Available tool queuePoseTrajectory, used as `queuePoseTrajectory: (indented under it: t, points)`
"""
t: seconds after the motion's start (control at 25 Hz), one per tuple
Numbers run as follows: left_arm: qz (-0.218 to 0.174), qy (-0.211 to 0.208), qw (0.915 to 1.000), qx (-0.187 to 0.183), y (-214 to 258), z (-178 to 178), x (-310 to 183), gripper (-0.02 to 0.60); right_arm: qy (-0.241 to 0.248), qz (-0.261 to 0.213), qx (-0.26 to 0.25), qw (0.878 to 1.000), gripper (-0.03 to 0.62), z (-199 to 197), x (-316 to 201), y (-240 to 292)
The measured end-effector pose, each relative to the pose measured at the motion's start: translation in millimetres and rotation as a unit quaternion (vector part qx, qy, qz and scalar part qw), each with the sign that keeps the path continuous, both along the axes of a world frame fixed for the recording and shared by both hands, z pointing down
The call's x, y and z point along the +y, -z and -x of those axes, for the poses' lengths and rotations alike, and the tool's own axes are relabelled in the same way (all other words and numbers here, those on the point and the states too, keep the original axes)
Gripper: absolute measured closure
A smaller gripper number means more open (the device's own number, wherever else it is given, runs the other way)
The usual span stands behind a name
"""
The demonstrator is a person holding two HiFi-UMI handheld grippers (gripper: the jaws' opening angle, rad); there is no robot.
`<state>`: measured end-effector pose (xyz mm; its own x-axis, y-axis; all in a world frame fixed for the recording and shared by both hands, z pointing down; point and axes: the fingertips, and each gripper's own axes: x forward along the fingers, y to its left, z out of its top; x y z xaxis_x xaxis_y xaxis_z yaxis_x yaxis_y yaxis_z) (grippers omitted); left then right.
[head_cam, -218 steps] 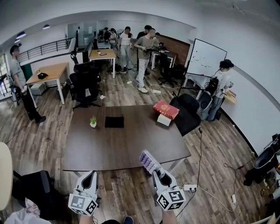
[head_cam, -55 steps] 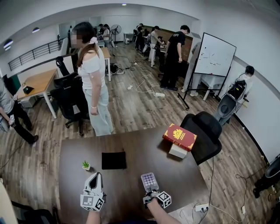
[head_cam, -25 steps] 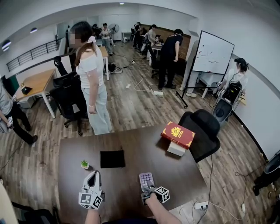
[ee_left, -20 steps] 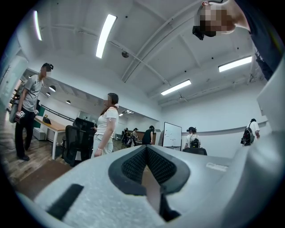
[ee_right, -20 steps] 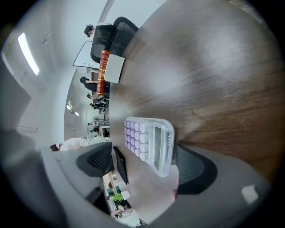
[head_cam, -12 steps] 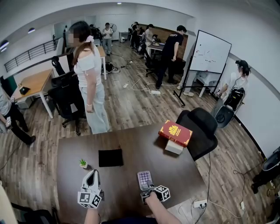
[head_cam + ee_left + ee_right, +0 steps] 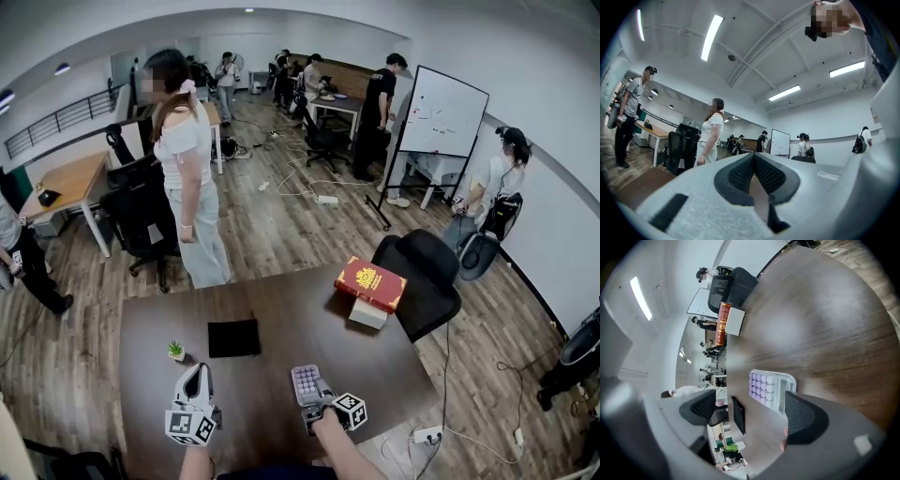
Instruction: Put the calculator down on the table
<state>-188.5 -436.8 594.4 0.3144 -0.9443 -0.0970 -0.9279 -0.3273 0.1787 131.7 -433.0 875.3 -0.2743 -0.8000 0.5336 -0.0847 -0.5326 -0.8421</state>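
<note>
The calculator (image 7: 306, 382), white with purple keys, lies flat on the dark brown table (image 7: 281, 314) near its front edge. My right gripper (image 7: 319, 405) hovers just behind and above it, open, its pads clear of the calculator. In the right gripper view the calculator (image 7: 769, 387) rests on the wood beyond the two spread fingers (image 7: 804, 417), and nothing is between them. My left gripper (image 7: 197, 377) hangs over the table's front left part, shut and empty. The left gripper view shows its dark pads (image 7: 753, 171) pressed together.
A red book on a white box (image 7: 371, 284) sits at the table's far right. A black pad (image 7: 233, 337) and a small potted plant (image 7: 175, 351) lie left of centre. A person (image 7: 183, 169) stands at the far edge. A black office chair (image 7: 417, 272) is at the right.
My right gripper's jaws have opened off the calculator and the gripper has lifted a little, leaving the calculator lying on the table. The left gripper has stayed still.
</note>
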Motion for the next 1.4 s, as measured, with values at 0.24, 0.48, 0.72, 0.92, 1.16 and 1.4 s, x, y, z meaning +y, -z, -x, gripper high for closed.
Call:
queuePoseTrajectory:
  t: [0.24,0.48,0.72,0.92,1.16,1.4]
  points:
    - [0.001,0.000,1.0000,0.003,-2.7,0.1,2.0,0.585,-0.010,-0.101,-0.019,0.995,0.123,-5.7,-27.7,52.4]
    - [0.000,-0.007,0.9999,-0.009,-0.7,-5.3,2.1,0.584,-0.008,-0.195,-0.030,0.980,0.126,-2.0,-46.1,123.6]
    - [-0.002,-0.007,0.9999,-0.010,2.9,-4.6,1.6,0.584,-0.001,-0.279,-0.040,0.959,0.134,-0.8,-56.8,190.8]
    - [0.002,-0.008,0.9999,-0.009,1.4,-5.6,1.0,0.584,0.012,-0.338,-0.023,0.941,0.141,-2.1,-61.9,236.0]
    - [0.000,-0.011,0.9999,-0.007,4.3,-6.6,-1.3,0.584,0.021,-0.374,-0.044,0.926,0.141,3.7,-64.9,260.1]
    - [0.004,-0.007,0.9999,-0.006,2.8,-4.7,0.2,0.585,0.038,-0.391,-0.015,0.920,0.145,6.1,-63.7,272.2]
